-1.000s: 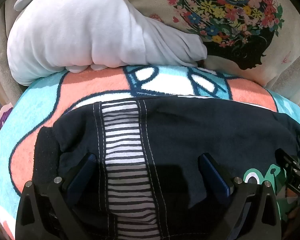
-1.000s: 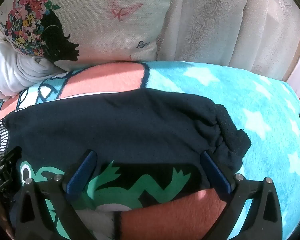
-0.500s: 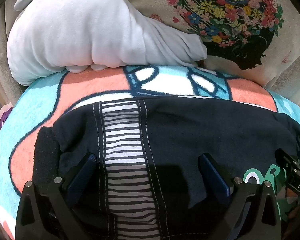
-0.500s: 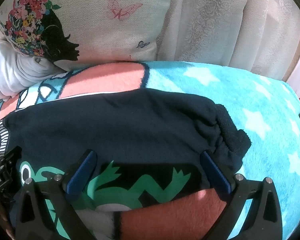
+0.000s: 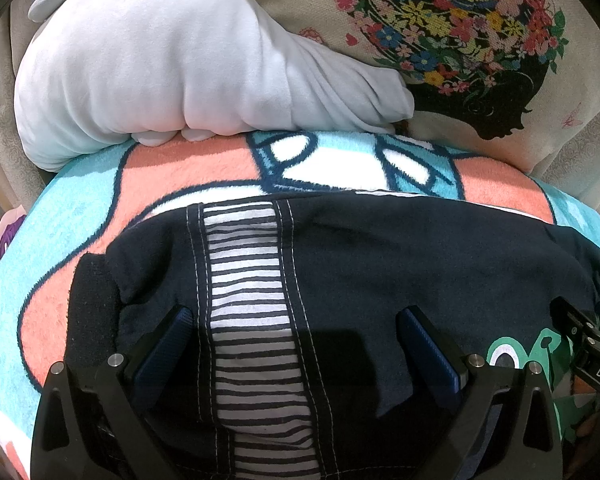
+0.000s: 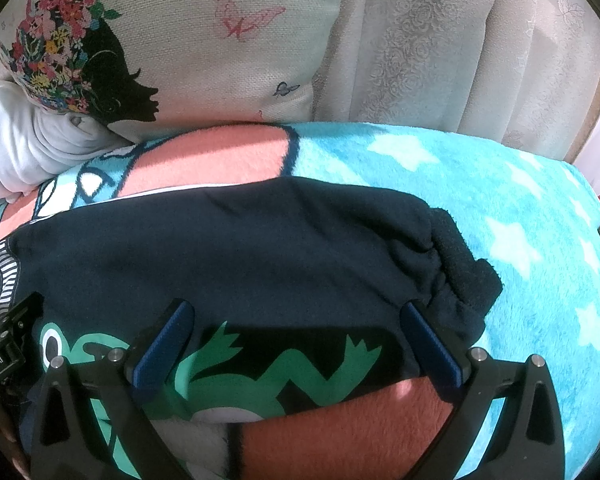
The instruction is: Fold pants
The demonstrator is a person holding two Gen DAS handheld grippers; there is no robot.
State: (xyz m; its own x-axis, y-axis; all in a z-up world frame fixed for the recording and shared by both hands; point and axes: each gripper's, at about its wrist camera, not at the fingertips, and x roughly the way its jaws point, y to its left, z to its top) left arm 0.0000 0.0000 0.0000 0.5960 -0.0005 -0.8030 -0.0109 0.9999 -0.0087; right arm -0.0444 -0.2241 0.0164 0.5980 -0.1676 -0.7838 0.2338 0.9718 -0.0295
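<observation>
Navy fleece pants with striped side panel (image 5: pixel 380 264) lie flat across middle of turquoise-and-coral plush blanket (image 6: pixel 480 184), cuffs toward its left and right edges. My left gripper (image 5: pixel 296 336) and right gripper (image 6: pixel 296 332) both spread wide, holding nothing. Judgement: pinch near hem evenly, both layers, lift together. White plush cushion (image 5: pixel 160 60) and floral embroidered pillow (image 6: pixel 188 40) crowd blanket's far edge; fold short of them.

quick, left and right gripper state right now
left gripper: open, holding nothing, over the pants
right gripper: open, holding nothing, over the pants
</observation>
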